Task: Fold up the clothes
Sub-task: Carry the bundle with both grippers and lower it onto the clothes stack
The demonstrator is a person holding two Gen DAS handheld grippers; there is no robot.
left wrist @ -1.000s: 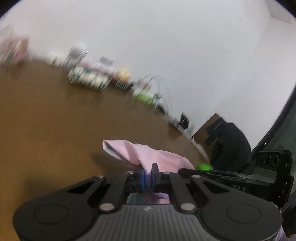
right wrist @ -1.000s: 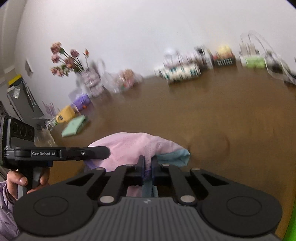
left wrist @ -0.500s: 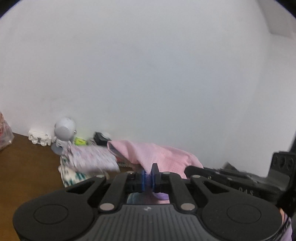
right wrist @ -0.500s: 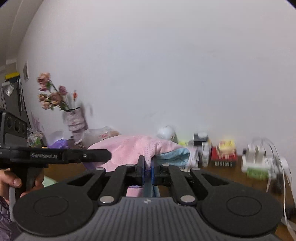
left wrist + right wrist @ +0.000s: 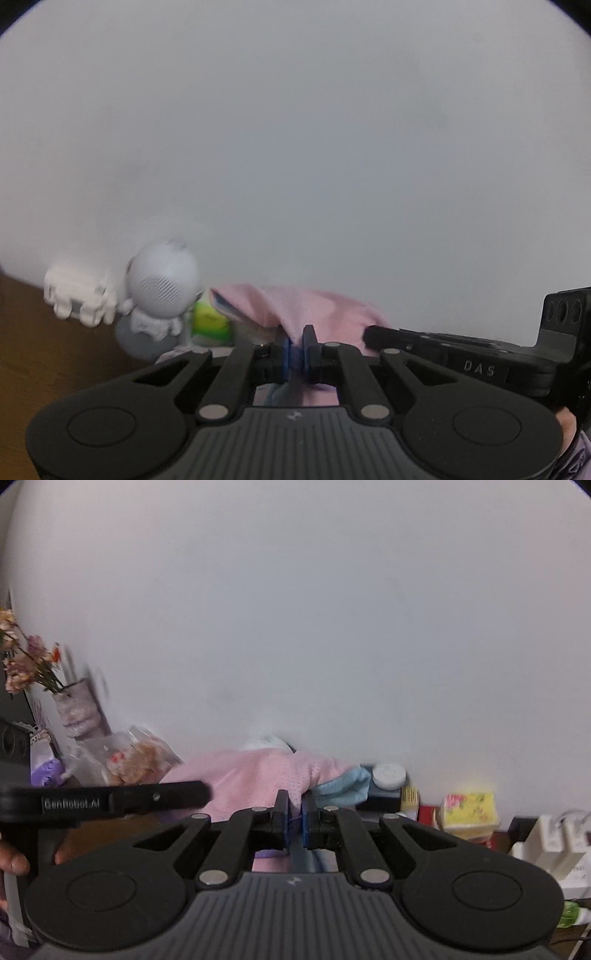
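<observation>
With both claws clamped on the pink garment (image 5: pixel 314 306), left gripper (image 5: pixel 294 354) and right gripper (image 5: pixel 294 825) hold it aloft just over the back-of-table clutter. Risk: hanging cloth snags the round white speaker (image 5: pixel 162 284) or the yellow box (image 5: pixel 469 808); thin pinch could slip.

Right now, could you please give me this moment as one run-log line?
step: fold carry | left claw: shut on garment | right claw: shut on garment | garment: lifted, near wall

A pink mesh garment (image 5: pixel 258 775) with a light blue edge is held up in the air, bunched and draping over both pinch points; its lower part is hidden, probably hanging below.
</observation>
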